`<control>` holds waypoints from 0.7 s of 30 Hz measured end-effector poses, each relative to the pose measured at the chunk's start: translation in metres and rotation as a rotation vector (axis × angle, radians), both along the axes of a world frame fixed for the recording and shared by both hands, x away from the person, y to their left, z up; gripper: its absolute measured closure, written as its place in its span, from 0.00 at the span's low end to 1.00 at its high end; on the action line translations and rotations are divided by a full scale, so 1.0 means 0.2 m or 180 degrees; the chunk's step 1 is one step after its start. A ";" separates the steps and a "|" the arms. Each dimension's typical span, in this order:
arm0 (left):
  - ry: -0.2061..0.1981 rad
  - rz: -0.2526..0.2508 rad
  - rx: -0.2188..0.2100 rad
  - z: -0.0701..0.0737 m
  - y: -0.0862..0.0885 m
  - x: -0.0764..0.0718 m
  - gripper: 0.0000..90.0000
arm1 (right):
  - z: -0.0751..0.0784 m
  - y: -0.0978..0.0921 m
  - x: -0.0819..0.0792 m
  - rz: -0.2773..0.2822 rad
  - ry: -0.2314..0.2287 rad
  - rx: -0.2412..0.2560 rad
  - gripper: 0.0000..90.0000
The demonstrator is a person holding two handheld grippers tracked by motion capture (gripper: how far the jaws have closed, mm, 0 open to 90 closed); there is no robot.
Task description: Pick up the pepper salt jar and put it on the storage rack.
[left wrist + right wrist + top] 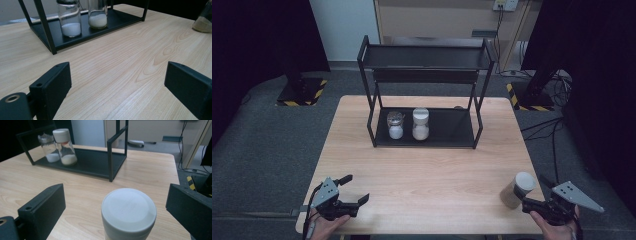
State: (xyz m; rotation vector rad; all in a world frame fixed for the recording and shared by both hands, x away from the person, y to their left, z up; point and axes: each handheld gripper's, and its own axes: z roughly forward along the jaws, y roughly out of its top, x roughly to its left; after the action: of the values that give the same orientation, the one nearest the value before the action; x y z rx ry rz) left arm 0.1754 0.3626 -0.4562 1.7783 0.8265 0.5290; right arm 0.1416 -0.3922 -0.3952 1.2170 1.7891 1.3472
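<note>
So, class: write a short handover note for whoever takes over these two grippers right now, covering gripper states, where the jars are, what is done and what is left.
Left gripper: open, holding nothing, low over the table's near left corner.
Right gripper: open, jaws either side of the white-lidded jar, not yet closed on it. That jar stands upright near the table's right front edge.
Done: two jars stand side by side on the black rack's bottom shelf.
Left, probably: grip the third jar and set it on the rack beside them.
</note>
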 end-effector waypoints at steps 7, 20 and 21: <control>0.0001 -0.0001 0.0001 0.00 0.00 0.00 0.07 | 0.03 -0.01 0.02 0.0005 0.0083 -0.0096 0.03; -0.0004 0.0003 0.0009 0.00 0.00 0.00 0.07 | -0.02 0.00 0.12 0.0014 0.0311 -0.0169 0.11; -0.0003 0.0003 0.0007 0.00 0.00 0.00 0.07 | -0.03 0.00 0.12 -0.0002 0.0316 -0.0182 0.13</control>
State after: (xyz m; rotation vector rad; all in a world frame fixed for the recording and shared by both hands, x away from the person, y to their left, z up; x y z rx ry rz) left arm 0.1751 0.3624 -0.4558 1.7797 0.8263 0.5315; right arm 0.1663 -0.3922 -0.4003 1.2733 1.8823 1.2460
